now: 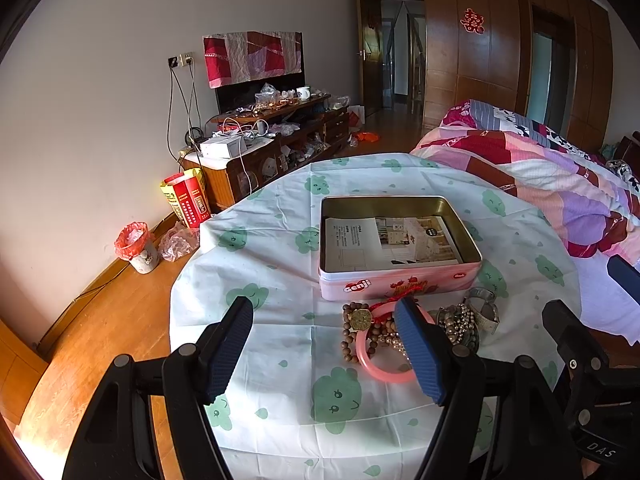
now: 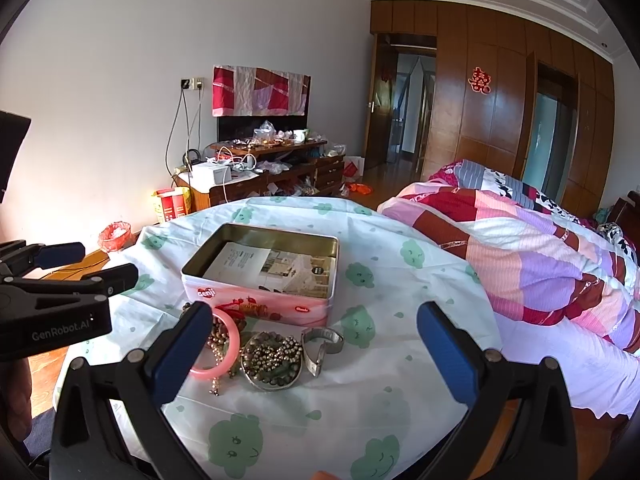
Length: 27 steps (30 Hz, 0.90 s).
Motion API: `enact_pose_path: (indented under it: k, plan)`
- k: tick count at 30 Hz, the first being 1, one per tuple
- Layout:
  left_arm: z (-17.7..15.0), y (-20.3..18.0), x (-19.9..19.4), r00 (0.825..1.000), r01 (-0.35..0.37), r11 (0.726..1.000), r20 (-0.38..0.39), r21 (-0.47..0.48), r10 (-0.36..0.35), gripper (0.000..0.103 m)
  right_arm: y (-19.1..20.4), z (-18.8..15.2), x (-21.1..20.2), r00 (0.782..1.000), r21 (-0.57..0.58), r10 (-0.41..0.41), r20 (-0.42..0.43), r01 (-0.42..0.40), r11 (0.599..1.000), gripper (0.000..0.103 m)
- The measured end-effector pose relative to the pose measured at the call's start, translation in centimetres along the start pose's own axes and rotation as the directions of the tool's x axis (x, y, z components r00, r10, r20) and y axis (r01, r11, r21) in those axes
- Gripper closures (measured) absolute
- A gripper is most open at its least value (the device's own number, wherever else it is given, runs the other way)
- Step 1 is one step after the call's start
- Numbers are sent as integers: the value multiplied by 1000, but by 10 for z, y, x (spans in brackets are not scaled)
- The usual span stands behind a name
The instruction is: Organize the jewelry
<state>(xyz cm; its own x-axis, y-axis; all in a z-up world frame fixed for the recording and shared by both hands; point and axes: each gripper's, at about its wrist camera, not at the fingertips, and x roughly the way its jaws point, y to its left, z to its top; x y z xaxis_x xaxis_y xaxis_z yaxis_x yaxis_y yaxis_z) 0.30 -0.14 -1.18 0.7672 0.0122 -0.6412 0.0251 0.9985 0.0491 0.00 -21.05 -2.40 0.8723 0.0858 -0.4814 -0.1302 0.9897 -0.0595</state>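
Jewelry [image 2: 256,348] lies heaped on the table [image 2: 360,400] just before the open pink tin [image 2: 260,304], its tangled strands hard to separate. Left gripper [image 1: 324,344] and right gripper [image 2: 316,344] both hover with jaws apart, one finger [image 1: 420,352] hiding part of the pink bangle [image 1: 380,372].

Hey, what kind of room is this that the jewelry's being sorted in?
Most likely a bedroom in a home. A bed with a patchwork quilt stands beside the cloth-covered table, a wooden wardrobe lines the far wall, and a cluttered low cabinet stands against the white wall.
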Motion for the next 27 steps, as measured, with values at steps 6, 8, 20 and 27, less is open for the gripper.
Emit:
enact_pose_path:
  k: [6, 8, 20, 27]
  plan:
    - [1, 0, 0, 1000, 2, 1000, -2, 1, -2, 29, 0, 0, 1, 1000, 0, 0, -3, 0, 1000, 0]
    - [0, 0, 0, 1000, 2, 1000, -1, 1, -2, 29, 0, -1, 1, 1000, 1, 1, -4, -1, 1000, 0]
    - [0, 0, 1, 1000, 1, 1000, -3, 0, -1, 29, 0, -5, 3, 1000, 0, 2, -9, -2, 1000, 0]
    - [0, 0, 1, 1000, 0, 1000, -2, 0, 0, 29, 0, -2, 3, 1000, 0, 1, -11, -1, 1000, 0]
